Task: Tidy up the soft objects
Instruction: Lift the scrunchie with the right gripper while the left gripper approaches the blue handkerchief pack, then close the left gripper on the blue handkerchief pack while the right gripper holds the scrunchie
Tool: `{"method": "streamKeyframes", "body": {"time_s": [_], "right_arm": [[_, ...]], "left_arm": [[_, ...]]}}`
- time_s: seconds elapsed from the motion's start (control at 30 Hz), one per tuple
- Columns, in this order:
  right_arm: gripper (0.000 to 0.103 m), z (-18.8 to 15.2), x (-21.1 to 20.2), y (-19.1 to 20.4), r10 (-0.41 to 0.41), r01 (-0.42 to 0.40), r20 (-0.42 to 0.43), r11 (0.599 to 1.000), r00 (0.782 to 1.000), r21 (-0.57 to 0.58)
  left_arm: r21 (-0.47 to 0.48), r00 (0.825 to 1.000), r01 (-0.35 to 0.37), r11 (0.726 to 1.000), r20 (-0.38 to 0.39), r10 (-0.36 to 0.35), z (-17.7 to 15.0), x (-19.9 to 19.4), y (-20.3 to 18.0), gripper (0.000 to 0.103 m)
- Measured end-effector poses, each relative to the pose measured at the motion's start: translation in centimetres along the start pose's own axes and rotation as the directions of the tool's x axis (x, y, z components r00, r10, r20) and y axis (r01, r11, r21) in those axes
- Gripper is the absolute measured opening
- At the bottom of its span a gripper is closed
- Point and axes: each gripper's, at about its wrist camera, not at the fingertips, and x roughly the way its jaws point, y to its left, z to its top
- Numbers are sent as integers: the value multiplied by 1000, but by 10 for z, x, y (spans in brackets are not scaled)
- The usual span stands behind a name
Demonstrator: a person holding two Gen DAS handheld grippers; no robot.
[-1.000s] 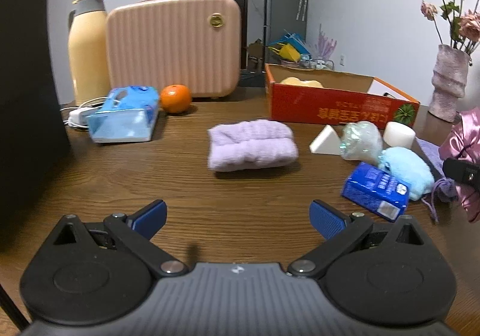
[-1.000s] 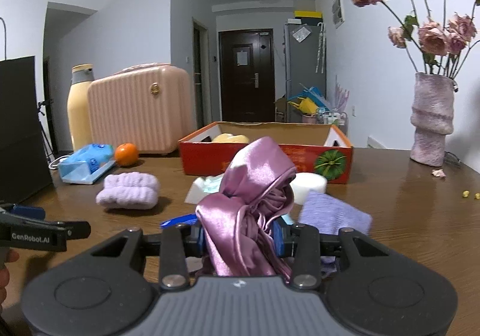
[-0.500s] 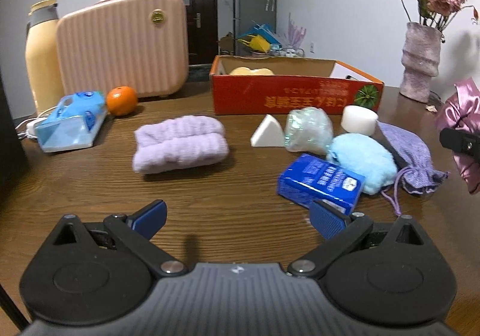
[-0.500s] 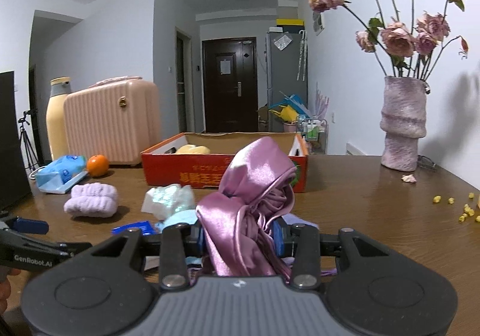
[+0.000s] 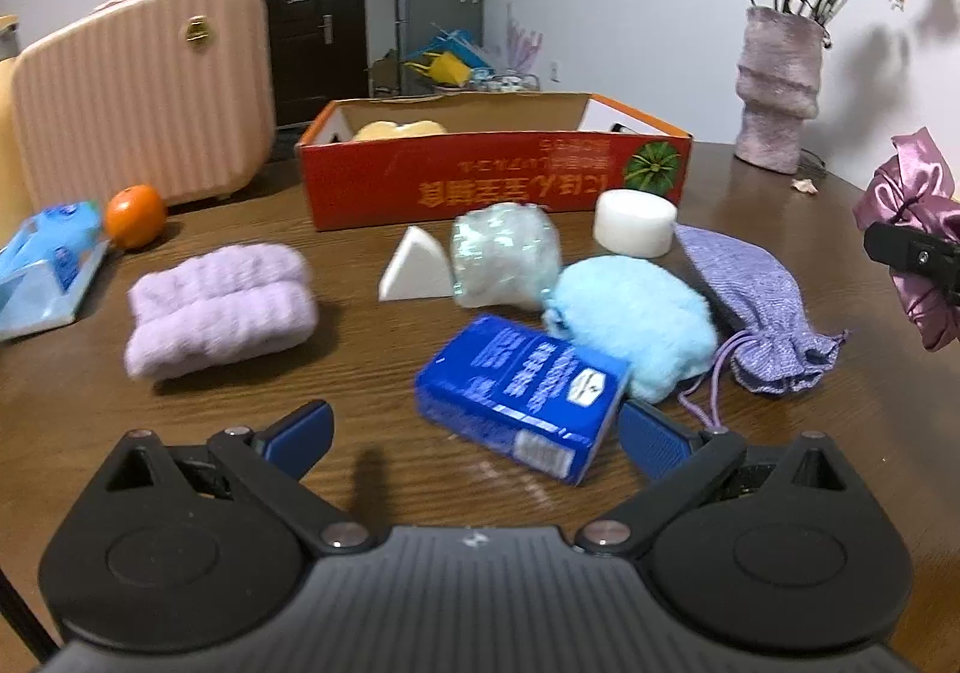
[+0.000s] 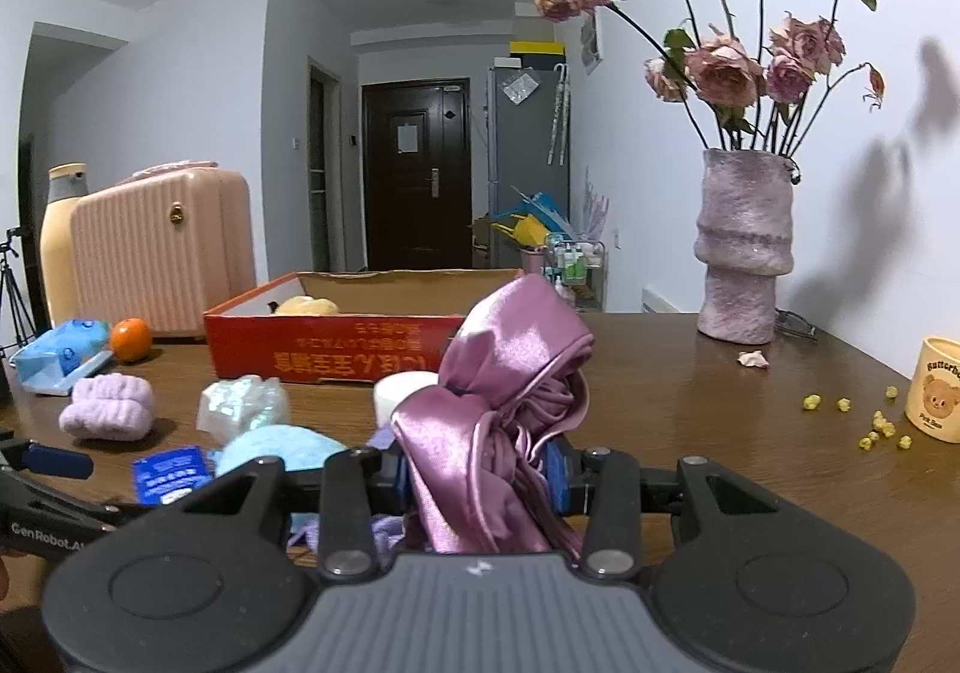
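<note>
My right gripper (image 6: 480, 478) is shut on a pink satin cloth (image 6: 504, 409), bunched up between its blue pads above the table; the same cloth (image 5: 912, 229) shows at the right edge of the left wrist view. My left gripper (image 5: 474, 433) stands open low over the wooden table (image 5: 360, 373), a blue carton (image 5: 522, 391) lying between its fingertips, nearer the right one. Beyond lie a fluffy light-blue puff (image 5: 630, 307), a lilac drawstring pouch (image 5: 750, 301), a folded lilac towel (image 5: 222, 307), a crinkly clear wad (image 5: 504, 253), a white wedge sponge (image 5: 417, 268) and a white round sponge (image 5: 633, 223).
An open red cardboard box (image 5: 498, 175) holding something yellow stands behind the pile. At the left are a pink ribbed case (image 5: 144, 96), an orange (image 5: 135, 217) and a blue wipes pack (image 5: 48, 259). A vase of dried roses (image 6: 744, 247), a cream cup (image 6: 936, 391) and scattered crumbs sit on the right.
The left gripper has swung right and nearer the pile, so the blue carton now lies between its open fingers. The right gripper has carried the satin cloth to the right, still shut on it.
</note>
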Motion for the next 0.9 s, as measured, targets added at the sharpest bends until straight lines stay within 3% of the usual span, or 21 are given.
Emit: {"method": "streamKeyframes", "body": {"time_s": [0.23,0.63,0.73,0.77,0.9], "right_arm": [[39,-1,2,-8,-3,3,-10,1000,1000,13],[40,-2,2,-7,3,-3,-3,1000,1000,13],[39,-3,4,-7,-3,3,-5,1000,1000,11],[39,-3,4,-7,-5,5,-7,1000,1000,10],[39,-4,7,-8,-16,16,-8,1000,1000,12]], "left_arm": [[32,999,37,999,-19,-36,7,16,-9,103],[-1,993,76,997,-85,-76,18,44,0,103],[11,993,88,996,-83,-87,18,43,-2,94],[13,992,96,995,-78,-95,18,42,-2,88],[12,993,100,995,-66,-99,17,40,-2,85]]}}
